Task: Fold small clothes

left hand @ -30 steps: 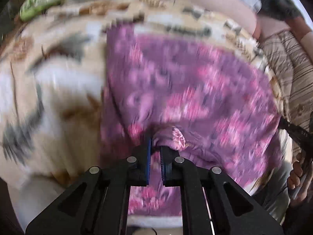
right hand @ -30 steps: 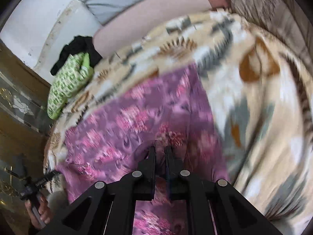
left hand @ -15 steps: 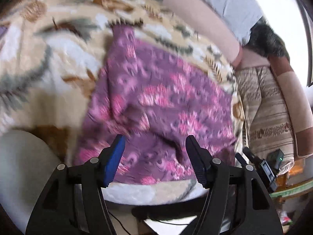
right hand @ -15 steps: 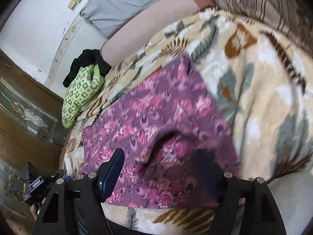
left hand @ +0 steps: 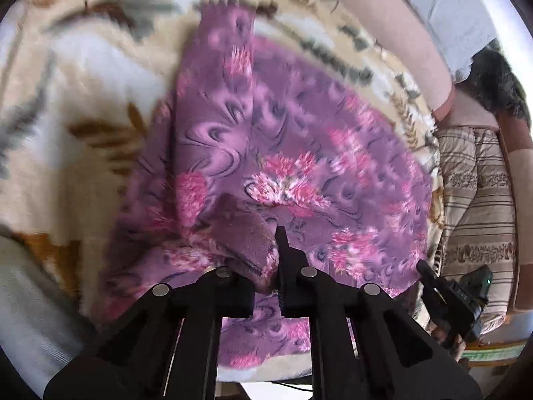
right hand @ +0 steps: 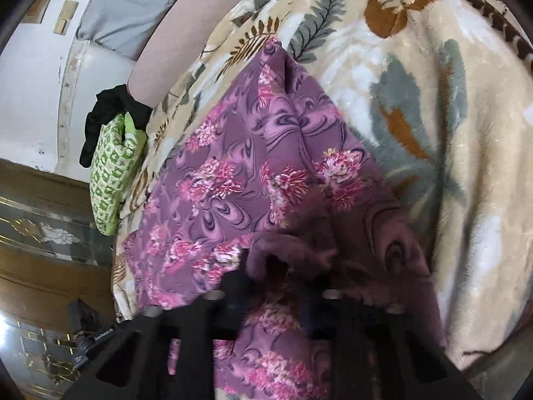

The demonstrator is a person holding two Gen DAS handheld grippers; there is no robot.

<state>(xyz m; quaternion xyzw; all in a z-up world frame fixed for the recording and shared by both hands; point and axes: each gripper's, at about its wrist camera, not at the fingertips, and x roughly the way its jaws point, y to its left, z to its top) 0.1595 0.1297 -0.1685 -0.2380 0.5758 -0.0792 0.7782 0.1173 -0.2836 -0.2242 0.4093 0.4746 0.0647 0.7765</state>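
A purple floral garment [left hand: 299, 153] lies spread on a beige leaf-patterned blanket [left hand: 83, 66]; it also shows in the right wrist view [right hand: 240, 166]. My left gripper [left hand: 266, 260] is shut on a raised fold of the garment's near edge. The cloth covers its left finger. My right gripper [right hand: 276, 280] is at the garment's near right part, and the cloth drapes over both fingers, so they are blurred and mostly hidden. The blanket shows in the right wrist view [right hand: 449, 100] too.
A green patterned pillow [right hand: 113, 173] and a black cloth [right hand: 110, 113] lie at the far left of the bed. A pink bolster [left hand: 383, 23] and a grey pillow [left hand: 459, 10] line the far edge. A striped cover [left hand: 476, 200] lies to the right.
Both grippers were open above the garment's near edge half a second ago. Now they have dropped into the cloth; the left has shut on a fold, and cloth covers the right one.
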